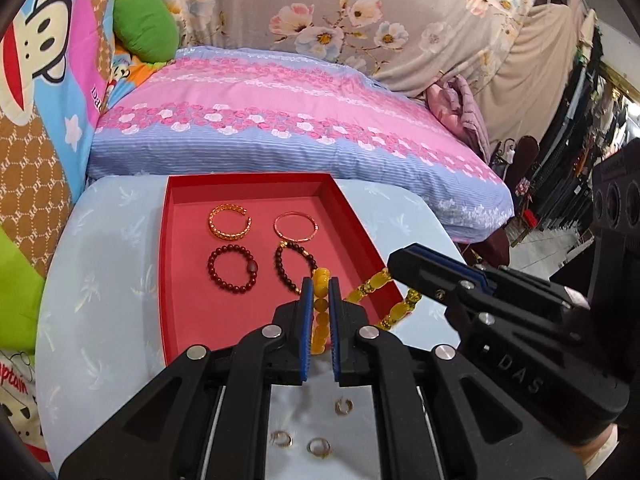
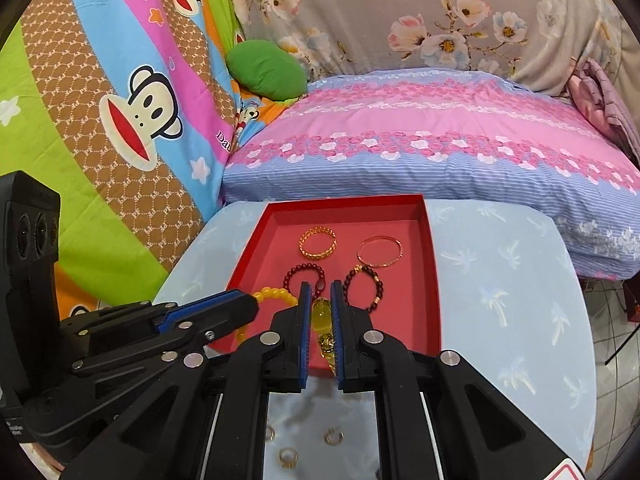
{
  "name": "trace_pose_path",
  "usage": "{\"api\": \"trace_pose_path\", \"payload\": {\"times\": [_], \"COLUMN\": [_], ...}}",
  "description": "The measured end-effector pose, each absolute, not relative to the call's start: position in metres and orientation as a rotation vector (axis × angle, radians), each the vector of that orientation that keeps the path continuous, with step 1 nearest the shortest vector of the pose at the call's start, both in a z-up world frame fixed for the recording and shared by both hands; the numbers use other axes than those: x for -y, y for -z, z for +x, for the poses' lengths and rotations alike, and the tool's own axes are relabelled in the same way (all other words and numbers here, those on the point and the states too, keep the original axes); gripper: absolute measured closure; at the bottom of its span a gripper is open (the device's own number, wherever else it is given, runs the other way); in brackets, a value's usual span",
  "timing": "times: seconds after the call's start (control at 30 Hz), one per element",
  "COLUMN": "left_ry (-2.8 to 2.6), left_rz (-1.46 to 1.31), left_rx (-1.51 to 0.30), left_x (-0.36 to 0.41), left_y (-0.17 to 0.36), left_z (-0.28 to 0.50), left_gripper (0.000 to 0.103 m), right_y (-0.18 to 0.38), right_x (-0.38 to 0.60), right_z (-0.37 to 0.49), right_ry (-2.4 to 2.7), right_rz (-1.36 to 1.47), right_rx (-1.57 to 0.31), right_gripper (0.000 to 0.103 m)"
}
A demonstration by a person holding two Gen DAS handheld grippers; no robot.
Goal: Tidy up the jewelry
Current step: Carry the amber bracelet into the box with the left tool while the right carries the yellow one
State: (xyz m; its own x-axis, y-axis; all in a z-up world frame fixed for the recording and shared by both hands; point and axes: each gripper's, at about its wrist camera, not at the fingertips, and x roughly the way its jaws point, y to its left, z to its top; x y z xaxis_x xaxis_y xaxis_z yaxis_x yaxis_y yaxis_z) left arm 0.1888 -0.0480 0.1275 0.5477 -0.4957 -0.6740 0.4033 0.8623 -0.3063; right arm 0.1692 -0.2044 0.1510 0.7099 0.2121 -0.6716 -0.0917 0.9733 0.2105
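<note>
Rings: three small gold rings [image 1: 318, 446] lie on the counter [image 1: 100, 280] nearest the lens, under and behind the left jaws; also seen below the right jaws.
Left gripper [image 1: 320, 292]: jaws nearly closed, blue pads pinching round beads of the yellow bead bracelet [image 1: 320, 320] over the near edge of the tray.
Right gripper [image 2: 320, 300]: jaws nearly closed on the clear yellow carved end of that bracelet [image 2: 324, 316]; from the left wrist view it enters from the right of the left jaws.
Yellow bead bracelet: strung between the two grippers, draped across the near right corner of the red tray [image 1: 176, 280]; part hangs outside the rim.
Dark bead bracelets: one dark red bracelet [image 1: 232, 270] ahead-left of the left jaws; a second dark bracelet with gold accent [image 1: 290, 264] just ahead, its near arc touching or hidden by the yellow beads, cannot tell which.
Gold bangles: open patterned cuff [image 1: 229, 222] far-left in tray; thin rose-gold bangle [image 1: 295, 227] far-right, apart from each other.
Counter: pale blue cloth with palm print.
Beyond: pink-and-blue floral pillow [image 1: 280, 120] behind the tray; green cushion [image 1: 146, 26] and cartoon monkey quilt [image 1: 40, 60] left of it.
</note>
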Motion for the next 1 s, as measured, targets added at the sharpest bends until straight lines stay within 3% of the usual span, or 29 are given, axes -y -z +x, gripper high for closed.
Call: {"api": "trace_pose_path", "payload": {"times": [0.43,0.8,0.93,1.0], "left_ry": [0.405,0.296,0.267,0.262], "left_rz": [-0.087,-0.029,-0.004,-0.001], "left_rx": [-0.986,-0.984,-0.953,-0.945], "left_x": [0.038,0.033,0.037,0.037], "left_y": [-0.047,-0.028,-0.031,-0.033], "left_z": [0.232,0.238,0.234,0.232], "left_gripper": [0.096,0.095,0.091,0.090], "right_y": [-0.082,-0.049,-0.052,-0.054], "right_x": [0.197,0.219,0.222,0.223], "right_z": [0.220,0.220,0.214,0.210], "right_ry": [-0.149,-0.074,-0.056,-0.057], "right_rz": [0.203,0.211,0.200,0.202], "right_rx": [-0.899,-0.947,-0.922,-0.915], "right_gripper": [0.094,0.093,0.080,0.080]}}
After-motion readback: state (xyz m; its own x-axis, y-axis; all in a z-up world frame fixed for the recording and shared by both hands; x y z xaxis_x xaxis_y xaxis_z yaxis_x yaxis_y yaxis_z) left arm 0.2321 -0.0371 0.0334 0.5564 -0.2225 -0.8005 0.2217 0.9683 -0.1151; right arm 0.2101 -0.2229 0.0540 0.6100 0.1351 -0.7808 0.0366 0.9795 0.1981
